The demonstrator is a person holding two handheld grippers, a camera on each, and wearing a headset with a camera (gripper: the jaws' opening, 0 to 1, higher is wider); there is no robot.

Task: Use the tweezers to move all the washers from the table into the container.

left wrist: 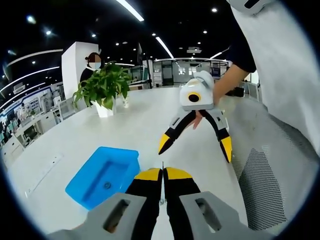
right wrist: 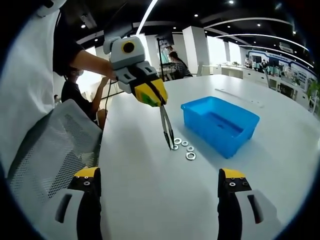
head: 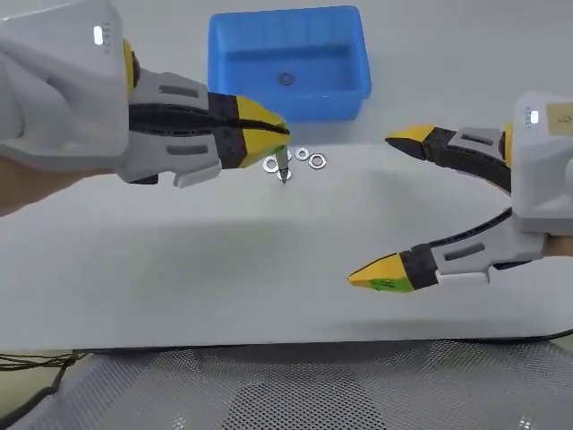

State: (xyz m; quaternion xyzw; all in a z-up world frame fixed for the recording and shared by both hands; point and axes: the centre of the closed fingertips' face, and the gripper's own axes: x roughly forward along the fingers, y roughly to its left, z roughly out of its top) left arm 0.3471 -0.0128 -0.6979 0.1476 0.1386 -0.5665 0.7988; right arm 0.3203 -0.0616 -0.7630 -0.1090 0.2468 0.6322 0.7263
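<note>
The left tongs (head: 269,134) are clamped shut on the tweezers (head: 282,167), which hang steeply down. Their tips sit at the leftmost of four washers (head: 303,159) clustered on the surface (head: 224,260) — whether touching, I cannot tell. The blue container (head: 295,106), a lone washer (head: 285,79) inside, sits just beyond the cluster. The right tongs (head: 380,209) hover wide open, well apart to the right — the left is nearer.

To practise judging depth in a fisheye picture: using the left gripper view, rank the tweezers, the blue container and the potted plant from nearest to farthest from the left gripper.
1. Tweezers: clamped in the shut jaws of the left gripper.
2. Blue container: on the table, just ahead, at the view's left.
3. Potted plant: far across the table, upper left.
</note>
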